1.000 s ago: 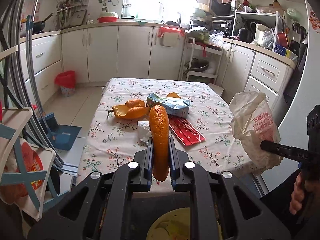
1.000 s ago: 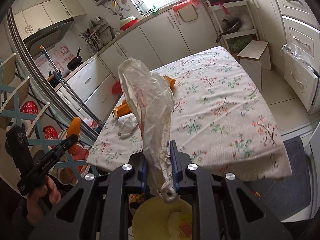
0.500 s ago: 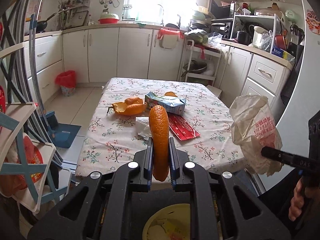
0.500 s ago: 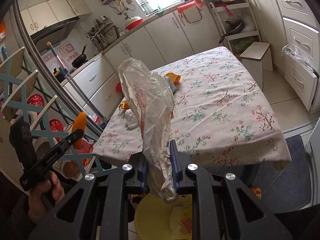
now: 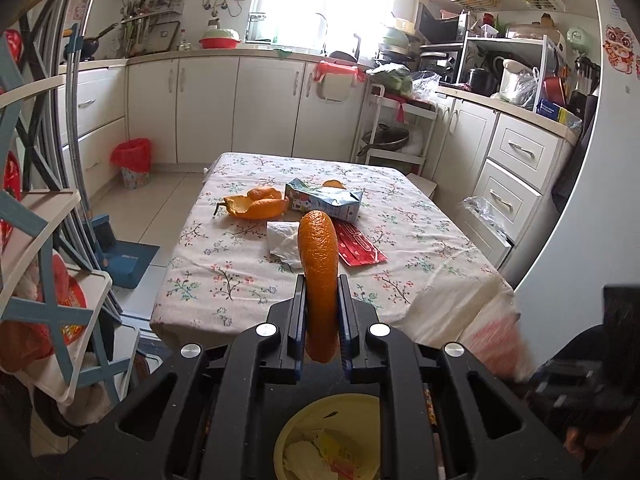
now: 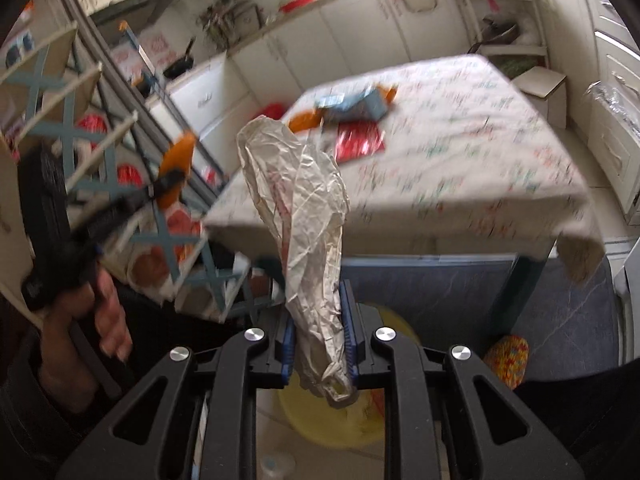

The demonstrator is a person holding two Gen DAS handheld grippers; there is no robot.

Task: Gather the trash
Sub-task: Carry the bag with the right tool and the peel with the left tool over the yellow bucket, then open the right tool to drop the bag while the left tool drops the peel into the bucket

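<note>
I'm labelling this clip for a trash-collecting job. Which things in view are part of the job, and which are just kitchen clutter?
Part of the job:
- orange peel in left gripper
- crumpled plastic bag in right gripper
- yellow bin below
- on the table: more peel, carton, red wrapper, tissue

Just lying about:
- red-lined bin
- dustpan

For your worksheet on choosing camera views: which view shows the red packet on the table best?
The left wrist view: the red packet is sharp, though orange peel hides its near corner. The right wrist view shows it whole but blurred.
</note>
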